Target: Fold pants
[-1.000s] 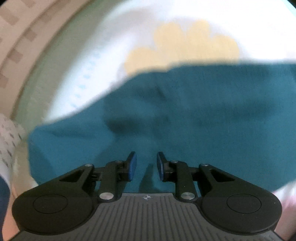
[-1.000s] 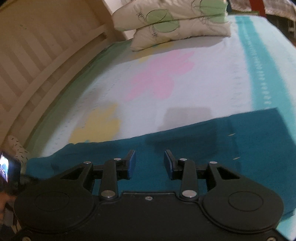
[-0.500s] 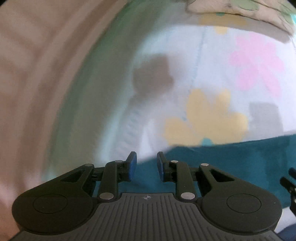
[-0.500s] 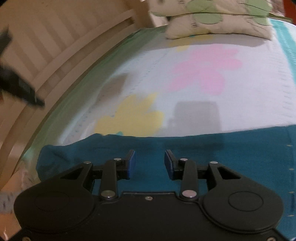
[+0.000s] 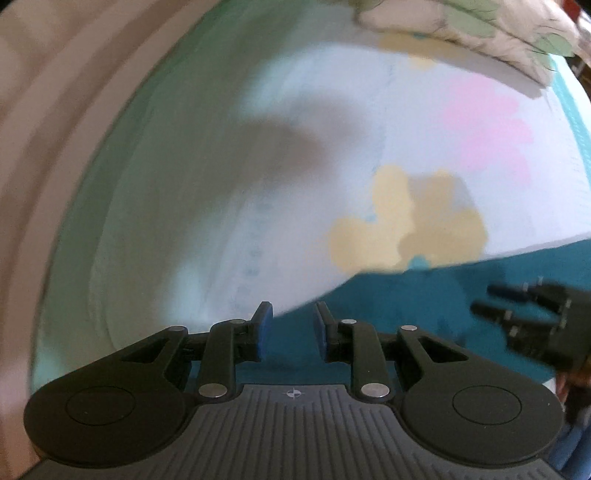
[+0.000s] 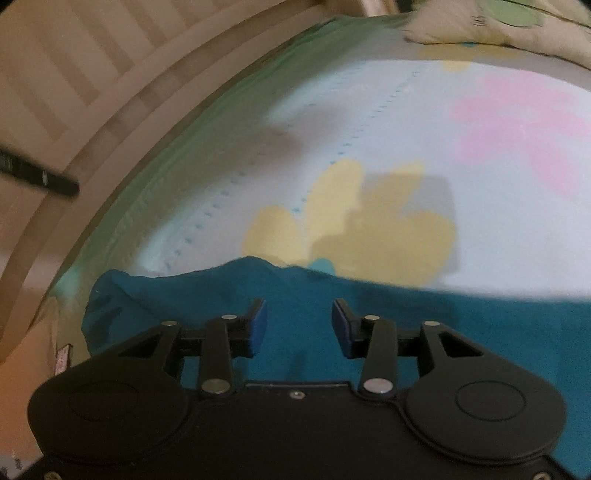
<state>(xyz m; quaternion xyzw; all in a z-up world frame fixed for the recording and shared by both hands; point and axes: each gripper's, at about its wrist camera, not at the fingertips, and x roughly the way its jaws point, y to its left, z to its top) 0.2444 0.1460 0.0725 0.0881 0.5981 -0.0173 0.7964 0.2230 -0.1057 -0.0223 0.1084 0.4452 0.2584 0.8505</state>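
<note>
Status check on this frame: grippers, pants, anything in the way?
Left gripper open, empty. Right gripper open, empty, above pants. Teal pants flat on bedsheet, end bunched. Nothing in the way.

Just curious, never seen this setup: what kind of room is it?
Most likely a bedroom: a bed with a flowered sheet, pillows at its head, and teal pants laid out on it.

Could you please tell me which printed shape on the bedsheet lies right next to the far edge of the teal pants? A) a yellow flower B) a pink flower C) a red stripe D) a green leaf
A: the yellow flower print on the pale bedsheet meets the far edge of the teal fabric pants, just ahead of the open right tool.
</note>
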